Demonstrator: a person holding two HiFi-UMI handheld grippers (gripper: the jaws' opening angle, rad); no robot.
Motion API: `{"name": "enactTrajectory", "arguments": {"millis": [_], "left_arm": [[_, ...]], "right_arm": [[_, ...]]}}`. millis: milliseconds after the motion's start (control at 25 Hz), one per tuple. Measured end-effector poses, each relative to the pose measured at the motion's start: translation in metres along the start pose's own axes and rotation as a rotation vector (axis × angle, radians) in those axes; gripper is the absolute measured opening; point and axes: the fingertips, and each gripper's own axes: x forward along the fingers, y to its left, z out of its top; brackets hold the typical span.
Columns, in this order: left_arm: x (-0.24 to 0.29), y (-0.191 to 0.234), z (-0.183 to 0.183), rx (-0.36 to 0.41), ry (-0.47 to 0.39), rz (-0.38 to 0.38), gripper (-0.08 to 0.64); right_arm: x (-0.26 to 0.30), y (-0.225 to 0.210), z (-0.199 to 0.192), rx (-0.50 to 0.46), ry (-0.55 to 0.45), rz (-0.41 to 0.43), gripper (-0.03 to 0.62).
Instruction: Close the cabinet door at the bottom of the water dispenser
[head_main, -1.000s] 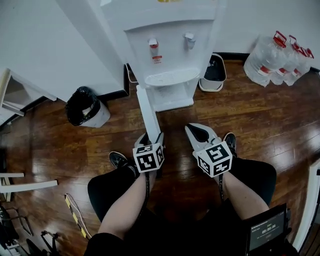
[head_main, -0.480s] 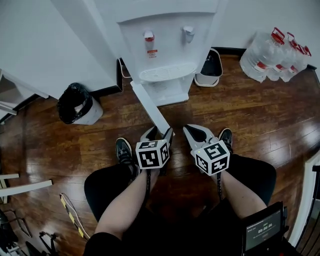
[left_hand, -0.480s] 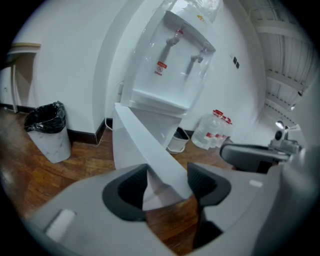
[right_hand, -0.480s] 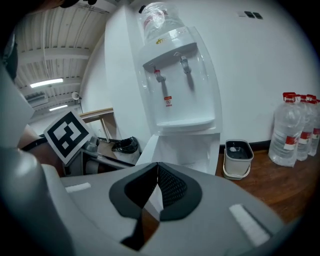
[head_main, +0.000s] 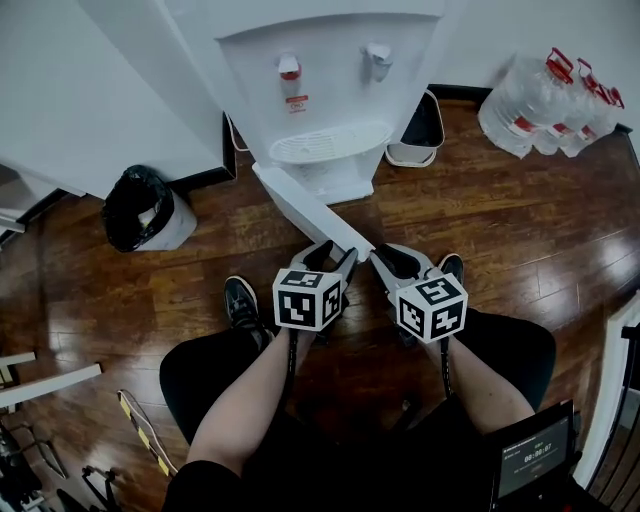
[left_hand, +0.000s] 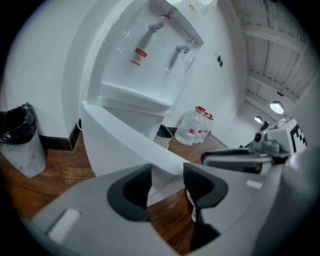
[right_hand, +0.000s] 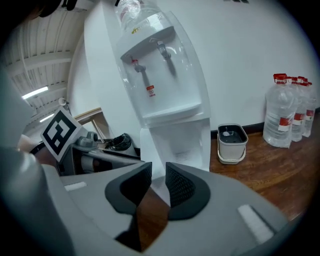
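Note:
The white water dispenser (head_main: 320, 90) stands against the wall with its bottom cabinet door (head_main: 305, 205) swung out over the wood floor, its free edge toward me. My left gripper (head_main: 330, 258) is at that free edge. In the left gripper view the door (left_hand: 125, 145) runs in from the left and its corner lies between the jaws of the left gripper (left_hand: 167, 180), which are closing; the pads stand clear of it. My right gripper (head_main: 392, 262) hangs just right of the door's edge. Its jaws (right_hand: 158, 182) are opening, a narrow gap with nothing gripped.
A bin lined with a black bag (head_main: 140, 210) stands left of the dispenser, a small dark-lidded bin (head_main: 418, 130) right of it. Several large water bottles (head_main: 545, 100) are at the back right. The person's shoe (head_main: 240, 305) and knees are below the grippers.
The door's free edge has swung to the right in the head view, and the left gripper has gone right with it. The right gripper has sunk a little and its jaws have parted.

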Motion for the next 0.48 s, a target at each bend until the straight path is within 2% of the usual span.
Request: {"name": "enactTrajectory", "arguments": {"millis": [120,240,360,480], "left_arm": [[0.012,-0.004,0.006,0.017,0.022,-0.029,0.196],[0.024,-0.006,0.014,0.045,0.025,-0.047,0.181],[0.033,-0.009,0.018,0.055,0.018,-0.057,0.179],[0.036,-0.006,0.017,0.058,0.035,-0.047,0.179]], "right_arm": [[0.009,-0.004,-0.017,-0.052,0.108,0.026,0.157],[0.024,-0.021,-0.038,-0.139,0.224,-0.021,0.197],[0.045,-0.042,-0.049,-0.132,0.278,-0.068,0.232],[0.057,-0.057,-0.043,-0.103,0.273,-0.106,0.243]]}}
